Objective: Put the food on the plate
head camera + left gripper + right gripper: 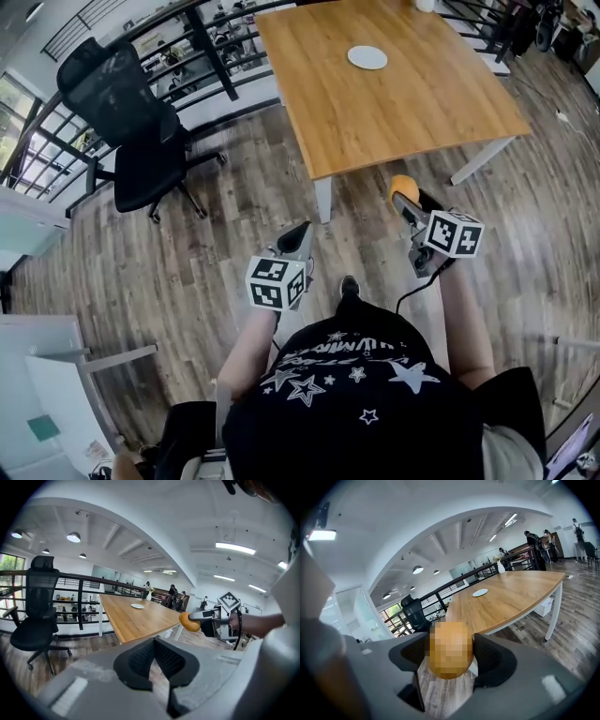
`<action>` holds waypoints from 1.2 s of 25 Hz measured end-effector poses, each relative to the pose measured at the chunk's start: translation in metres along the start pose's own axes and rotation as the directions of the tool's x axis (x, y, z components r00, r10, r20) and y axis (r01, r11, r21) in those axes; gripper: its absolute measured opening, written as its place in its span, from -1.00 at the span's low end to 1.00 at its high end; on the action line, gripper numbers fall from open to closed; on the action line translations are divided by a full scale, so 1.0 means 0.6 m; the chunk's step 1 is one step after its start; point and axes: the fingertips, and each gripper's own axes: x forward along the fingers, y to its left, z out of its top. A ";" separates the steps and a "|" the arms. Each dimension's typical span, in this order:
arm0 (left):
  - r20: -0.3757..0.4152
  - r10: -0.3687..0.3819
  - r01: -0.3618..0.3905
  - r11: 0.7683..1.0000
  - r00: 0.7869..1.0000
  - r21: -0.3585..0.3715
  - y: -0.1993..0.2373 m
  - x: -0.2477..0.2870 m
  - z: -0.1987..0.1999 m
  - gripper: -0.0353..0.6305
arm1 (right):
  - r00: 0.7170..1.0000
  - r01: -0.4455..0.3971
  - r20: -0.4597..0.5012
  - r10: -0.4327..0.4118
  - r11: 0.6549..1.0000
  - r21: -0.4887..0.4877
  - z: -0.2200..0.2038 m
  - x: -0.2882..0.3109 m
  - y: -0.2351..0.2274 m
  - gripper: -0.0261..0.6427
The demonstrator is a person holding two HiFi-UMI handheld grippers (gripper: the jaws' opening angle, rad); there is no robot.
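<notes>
Food (190, 621), an orange-brown round piece, perhaps a bun, is pinched in our right tool (450, 648), and we hold it over the wooden floor (169, 272), short of the bench (394, 117). The white plate (367, 57) lies on the bench's far part. Our left tool (153, 641) is pressed together, empty.

A round white plate (367, 57) is set far back on the rectangular wooden table (422, 112); a black mesh office chair (131, 122) is placed to the table's left.

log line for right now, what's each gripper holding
right gripper: shut on food | left gripper: shut, empty | plate: bare, on table | food not yet placed
</notes>
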 end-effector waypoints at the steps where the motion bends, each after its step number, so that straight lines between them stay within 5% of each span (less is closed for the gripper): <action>1: -0.002 0.004 -0.004 1.000 1.000 -0.002 0.001 0.015 0.009 -0.89 | 1.000 -0.003 -0.004 0.003 1.000 0.004 0.011 0.010 -0.012 0.01; 16: -0.045 0.141 -0.144 0.987 0.989 -0.068 0.052 0.144 0.062 -0.89 | 0.996 -0.075 -0.047 0.078 0.995 0.058 0.097 0.144 -0.135 0.01; 30: -0.042 0.057 -0.056 0.998 0.997 0.027 0.117 0.292 0.161 -0.89 | 1.000 -0.008 -0.028 0.010 0.999 0.052 0.160 0.203 -0.193 0.01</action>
